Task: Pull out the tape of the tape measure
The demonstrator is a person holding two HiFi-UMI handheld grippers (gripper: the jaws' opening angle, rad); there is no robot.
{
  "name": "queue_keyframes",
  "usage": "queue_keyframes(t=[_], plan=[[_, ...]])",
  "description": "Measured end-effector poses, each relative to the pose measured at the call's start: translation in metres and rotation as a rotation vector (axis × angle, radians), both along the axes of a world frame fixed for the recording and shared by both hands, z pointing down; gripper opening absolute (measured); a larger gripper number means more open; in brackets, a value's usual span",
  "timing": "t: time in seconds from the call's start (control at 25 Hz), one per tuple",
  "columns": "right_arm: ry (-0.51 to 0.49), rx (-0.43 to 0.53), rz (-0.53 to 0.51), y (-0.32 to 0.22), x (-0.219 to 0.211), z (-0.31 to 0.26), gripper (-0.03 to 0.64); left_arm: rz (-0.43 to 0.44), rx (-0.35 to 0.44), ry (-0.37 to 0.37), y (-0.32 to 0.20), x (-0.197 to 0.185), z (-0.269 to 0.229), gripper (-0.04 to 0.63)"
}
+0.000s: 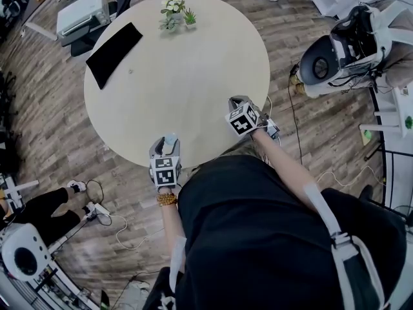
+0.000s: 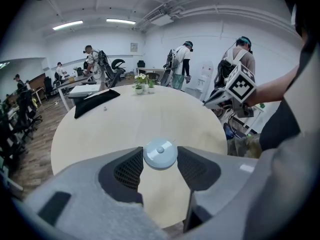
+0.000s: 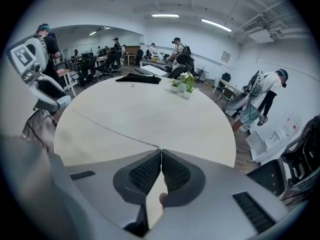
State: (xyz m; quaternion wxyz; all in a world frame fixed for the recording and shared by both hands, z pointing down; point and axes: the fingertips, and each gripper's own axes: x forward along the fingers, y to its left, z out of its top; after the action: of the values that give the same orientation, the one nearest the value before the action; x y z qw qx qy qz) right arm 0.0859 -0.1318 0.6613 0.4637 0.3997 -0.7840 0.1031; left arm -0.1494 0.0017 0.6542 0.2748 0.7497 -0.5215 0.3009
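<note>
Clamping the tape measure [image 2: 160,155] by its round sides between the left gripper's [image 2: 160,152] jaws, over the table's [image 1: 187,76] near edge. Pinching the tape [image 3: 114,127] at the tips of the right gripper's [image 3: 160,150] jaws, pressed together on it, holding it stretched as a thin line across the table toward the left gripper.

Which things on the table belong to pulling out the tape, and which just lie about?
Job: round pale-blue tape measure in left claw; thin drawn-out tape in right claw.
Lying about: flat black mat; small potted plants with white flowers.
</note>
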Motion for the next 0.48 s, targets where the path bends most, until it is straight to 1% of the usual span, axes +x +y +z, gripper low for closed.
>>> queue_keyframes(t=[0.32,0.48], plan=[[0.016,0.003,0.013,-0.006,0.013,0.001,0.006,-0.040,-0.020,-0.008,0.008,-0.015,0.007,0.224],[0.019,0.002,0.014,-0.010,0.016,0.001,0.006,-0.024,-0.028,-0.025,0.010,-0.015,0.012,0.224]])
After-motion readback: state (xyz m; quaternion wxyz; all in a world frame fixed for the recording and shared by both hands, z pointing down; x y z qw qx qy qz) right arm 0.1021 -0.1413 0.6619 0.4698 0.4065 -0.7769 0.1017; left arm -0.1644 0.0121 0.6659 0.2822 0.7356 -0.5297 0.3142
